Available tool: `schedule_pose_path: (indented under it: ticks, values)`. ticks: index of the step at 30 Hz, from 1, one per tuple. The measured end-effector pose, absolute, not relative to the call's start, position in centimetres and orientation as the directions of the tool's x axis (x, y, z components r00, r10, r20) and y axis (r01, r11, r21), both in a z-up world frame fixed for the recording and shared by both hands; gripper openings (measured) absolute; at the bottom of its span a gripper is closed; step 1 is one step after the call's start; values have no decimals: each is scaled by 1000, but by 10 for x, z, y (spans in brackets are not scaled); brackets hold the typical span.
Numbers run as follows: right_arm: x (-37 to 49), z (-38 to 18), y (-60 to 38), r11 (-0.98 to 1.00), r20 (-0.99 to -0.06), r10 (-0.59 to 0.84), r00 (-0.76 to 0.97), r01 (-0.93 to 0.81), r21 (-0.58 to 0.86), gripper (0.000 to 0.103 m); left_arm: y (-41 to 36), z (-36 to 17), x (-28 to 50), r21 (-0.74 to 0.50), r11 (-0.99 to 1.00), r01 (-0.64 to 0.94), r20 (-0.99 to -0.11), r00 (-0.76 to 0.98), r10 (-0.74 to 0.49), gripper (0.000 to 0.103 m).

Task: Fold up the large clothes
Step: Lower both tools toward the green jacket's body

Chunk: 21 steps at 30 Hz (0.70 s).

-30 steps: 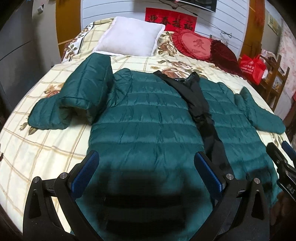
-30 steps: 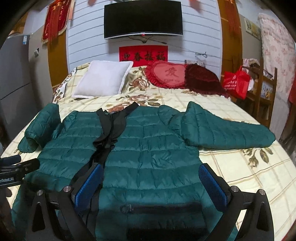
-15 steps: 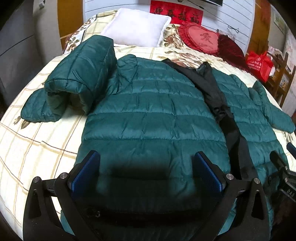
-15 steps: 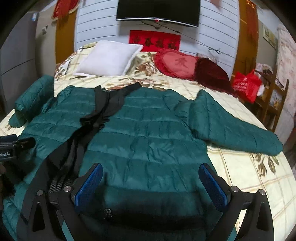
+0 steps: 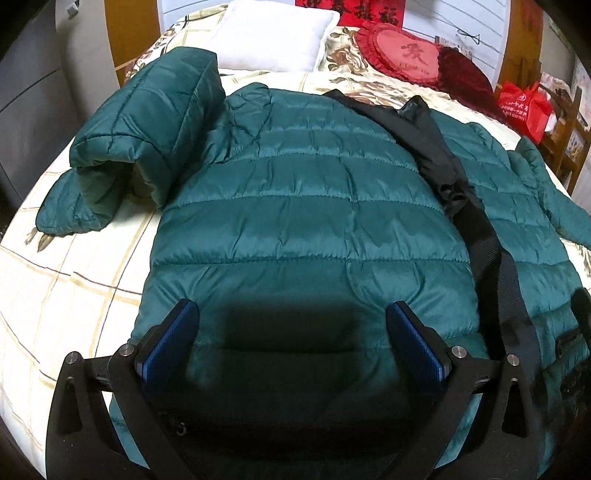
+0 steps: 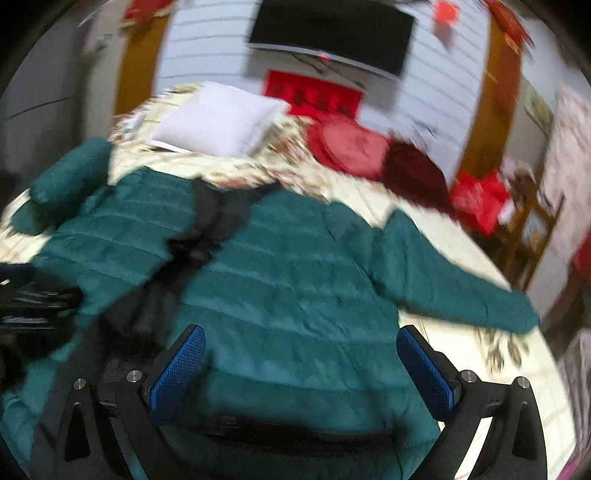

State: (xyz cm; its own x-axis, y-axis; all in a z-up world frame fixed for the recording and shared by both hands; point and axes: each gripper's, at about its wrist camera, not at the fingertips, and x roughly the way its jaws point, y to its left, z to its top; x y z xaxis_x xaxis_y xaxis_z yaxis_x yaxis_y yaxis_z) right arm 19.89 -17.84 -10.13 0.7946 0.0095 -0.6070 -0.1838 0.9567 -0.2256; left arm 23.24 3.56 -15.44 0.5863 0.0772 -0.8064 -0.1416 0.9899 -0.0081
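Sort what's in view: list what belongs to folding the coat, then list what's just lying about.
Belongs to the job:
green puffer jacket
its folded-over sleeve
its outstretched sleeve
left gripper, open
right gripper, open
bed, the work surface

Lying about:
white pillow
red heart cushion
dark red cushion
red bag

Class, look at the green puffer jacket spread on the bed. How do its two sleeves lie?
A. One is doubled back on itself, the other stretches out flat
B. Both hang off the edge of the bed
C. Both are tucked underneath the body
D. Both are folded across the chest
A: on the jacket, one sleeve is bent back over itself, while the other sleeve lies extended on the bedspread.
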Motion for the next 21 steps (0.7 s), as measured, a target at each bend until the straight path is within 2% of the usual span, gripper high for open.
schedule_pose_path:
  ticks: [2, 7, 11, 14, 21]
  values:
    - [194, -97, -171, 953, -606, 62, 793, -227, -199, 103, 36, -155, 234, -7, 990, -141, -809, 583, 77, 103]
    - [204, -105, -165, 956, -689, 146, 710, -280, -85, 103, 37, -157, 234, -11, 990, -142, -812, 578, 74, 103]
    - [222, -132, -175, 976, -796, 125, 592, -218, -9, 103, 38, -158, 234, -20, 990, -142, -814, 577, 66, 103]
    - [228, -145, -184, 983, -833, 137, 536, -177, 47, 103, 38, -158, 234, -21, 990, -141, -815, 576, 65, 103]
    - [225, -150, -178, 983, -843, 101, 528, -182, 4, 103, 38, -158, 234, -17, 990, -142, -814, 576, 69, 103]
